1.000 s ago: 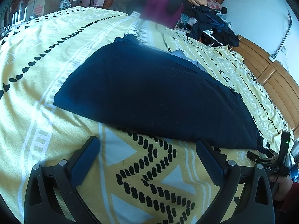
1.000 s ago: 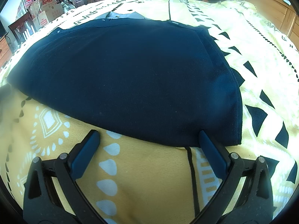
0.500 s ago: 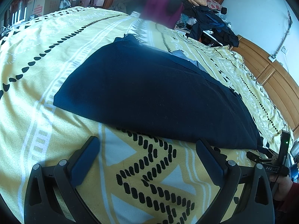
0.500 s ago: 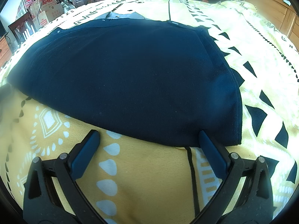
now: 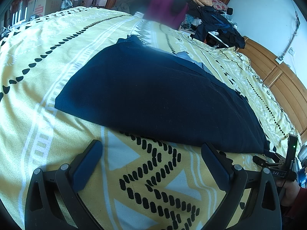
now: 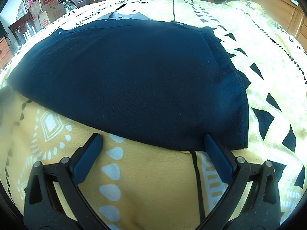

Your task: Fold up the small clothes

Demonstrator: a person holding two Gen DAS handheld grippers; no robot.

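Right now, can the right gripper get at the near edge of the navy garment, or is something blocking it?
Probably yes. The right gripper is open, and the navy garment lies flat on the yellow bedspread with its near hem just ahead of the fingertips. Nothing lies between them.

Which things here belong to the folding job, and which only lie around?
For the job:
- navy garment, flat on the yellow bedspread
- left gripper, open
- right gripper, open

Lying about:
- clothes pile beyond the bed
- cardboard boxes
- wooden headboard

Black gripper frames; blue fingers (image 5: 87, 164); red sleeve (image 5: 301, 195).
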